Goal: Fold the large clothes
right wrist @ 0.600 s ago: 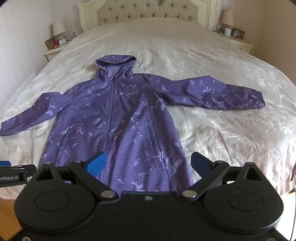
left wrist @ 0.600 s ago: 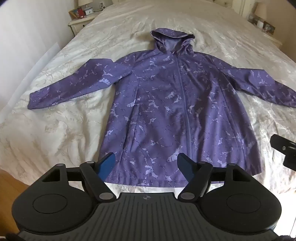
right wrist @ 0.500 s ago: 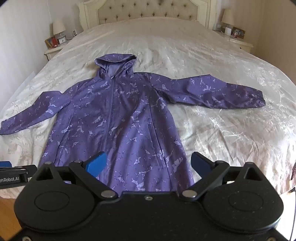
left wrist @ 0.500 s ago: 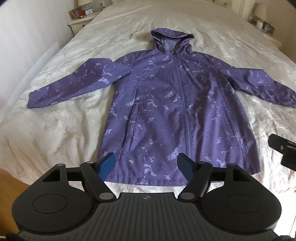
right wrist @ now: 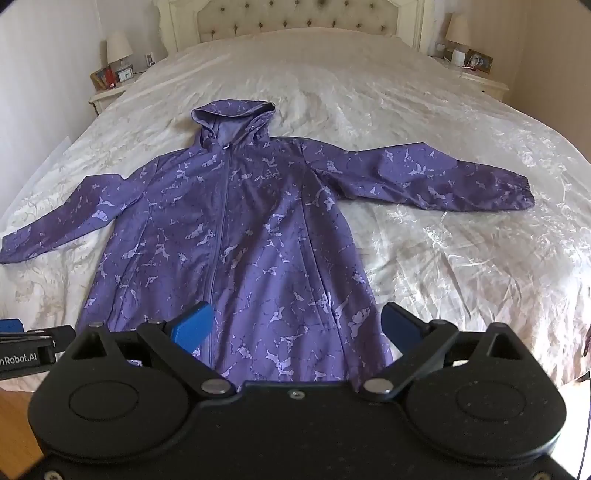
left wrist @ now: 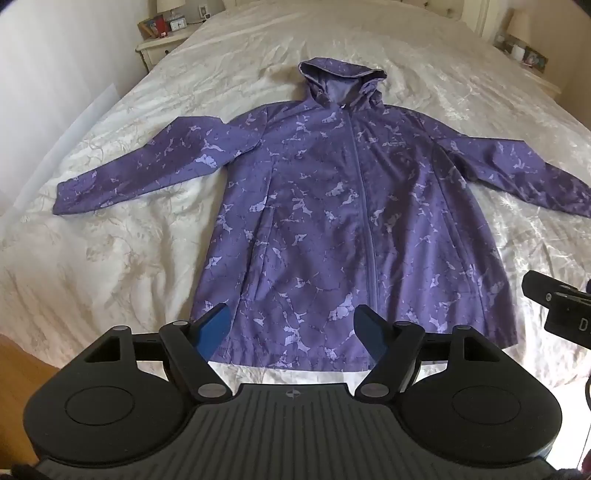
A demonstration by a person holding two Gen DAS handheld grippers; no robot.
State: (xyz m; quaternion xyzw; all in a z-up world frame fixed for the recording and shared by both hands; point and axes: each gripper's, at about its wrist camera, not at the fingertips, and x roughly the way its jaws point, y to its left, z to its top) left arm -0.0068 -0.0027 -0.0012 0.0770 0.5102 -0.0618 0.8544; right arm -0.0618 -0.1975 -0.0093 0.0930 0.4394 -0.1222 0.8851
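Jacket [left wrist: 343,229] is laid flat and face up on the bed [left wrist: 122,254], zipped, with both sleeves spread out to the sides and the hood [left wrist: 341,79] at the far end, toward the headboard [right wrist: 291,16]. Seen from the left gripper [left wrist: 293,326], the hem is found just ahead of and below the fingertips, the blue pads [left wrist: 214,326] being framed over the lower left part of the hem, with the zip running away slightly right of the gap. The left jaws are held apart and released, nothing being pinched between them, and no contact with the fabric is seen. The left sleeve [left wrist: 144,168] is stretched far out to the left of this gripper, its cuff well apart from it. Seen from the right gripper [right wrist: 297,326], the lower right part of the hem is found ahead of and below the wide gap, the zip lying left of it and the side seam passing close to the right pad [right wrist: 400,326]. The right jaws are spread wide and released, empty, and clear of the cloth. The right sleeve [right wrist: 436,181] is extended far out to the right, its gathered cuff well ahead of that gripper. Each gripper is caught at the edge of the other's view, side by side near the foot of the bed. Nightstands [right wrist: 107,94] with lamps are seen beyond, either side of the headboard.
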